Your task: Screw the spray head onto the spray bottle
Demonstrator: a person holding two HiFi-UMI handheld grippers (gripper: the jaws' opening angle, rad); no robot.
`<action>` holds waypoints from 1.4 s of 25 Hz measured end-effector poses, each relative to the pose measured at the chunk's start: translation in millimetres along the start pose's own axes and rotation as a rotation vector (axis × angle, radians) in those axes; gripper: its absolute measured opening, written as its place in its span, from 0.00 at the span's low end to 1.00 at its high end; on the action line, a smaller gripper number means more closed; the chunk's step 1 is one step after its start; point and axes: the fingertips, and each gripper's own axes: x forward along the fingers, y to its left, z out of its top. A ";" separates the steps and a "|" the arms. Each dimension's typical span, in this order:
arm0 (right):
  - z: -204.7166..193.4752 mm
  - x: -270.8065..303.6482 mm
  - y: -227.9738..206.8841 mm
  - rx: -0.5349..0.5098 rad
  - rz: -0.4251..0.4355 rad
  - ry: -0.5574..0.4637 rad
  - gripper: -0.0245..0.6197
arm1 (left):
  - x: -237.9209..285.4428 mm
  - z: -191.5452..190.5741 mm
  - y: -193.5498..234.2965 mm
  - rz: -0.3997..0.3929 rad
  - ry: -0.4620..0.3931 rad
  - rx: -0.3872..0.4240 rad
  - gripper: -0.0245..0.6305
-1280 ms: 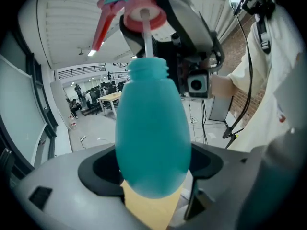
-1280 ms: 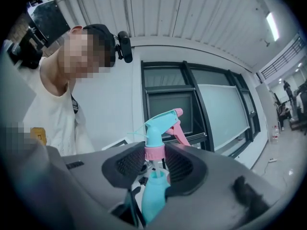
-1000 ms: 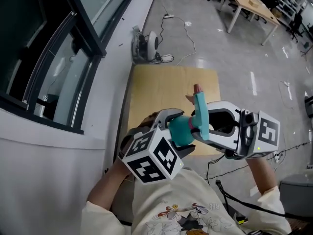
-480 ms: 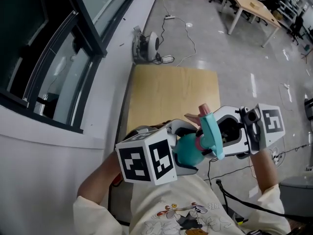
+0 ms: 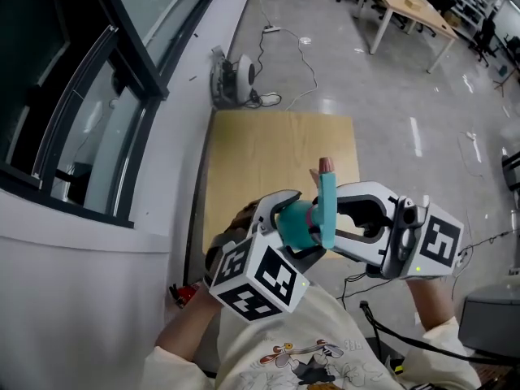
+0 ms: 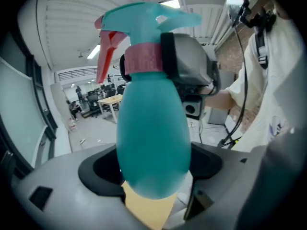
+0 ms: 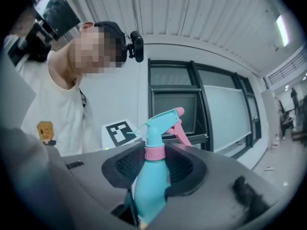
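Note:
A teal spray bottle (image 5: 297, 223) is held in the air above the near edge of a wooden table (image 5: 276, 149). My left gripper (image 5: 284, 218) is shut on its round body (image 6: 153, 128). The teal spray head (image 5: 327, 205) sits on the bottle's neck, its pink trigger (image 5: 327, 166) pointing away from me. My right gripper (image 5: 331, 227) comes in from the right and is shut on the head's pink collar (image 7: 154, 152). In the left gripper view the right gripper's grey jaw presses against the collar (image 6: 144, 57). The thread under the collar is hidden.
A dark-framed window wall (image 5: 89, 96) runs along the left of the table. Cables (image 5: 309, 59) and a small round device (image 5: 234, 75) lie on the floor beyond it. Another table (image 5: 406, 2) stands far back. My own shirt fills the bottom of the head view.
Half a second ago both grippers had dropped toward me with the bottle tilted over. They have come back up, and the spray head stands upright again.

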 end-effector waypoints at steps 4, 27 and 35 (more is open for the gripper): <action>-12.1 6.0 -11.6 -0.058 -0.204 0.014 0.25 | 4.9 -13.7 19.9 0.171 0.023 -0.048 0.66; -27.8 -34.1 -21.6 -0.065 -0.329 0.123 0.39 | -17.6 -36.7 59.9 0.201 -0.019 -0.036 0.66; 9.4 -32.5 -10.0 -0.087 0.073 0.080 0.40 | -22.7 -22.6 10.4 -0.189 -0.117 0.148 0.66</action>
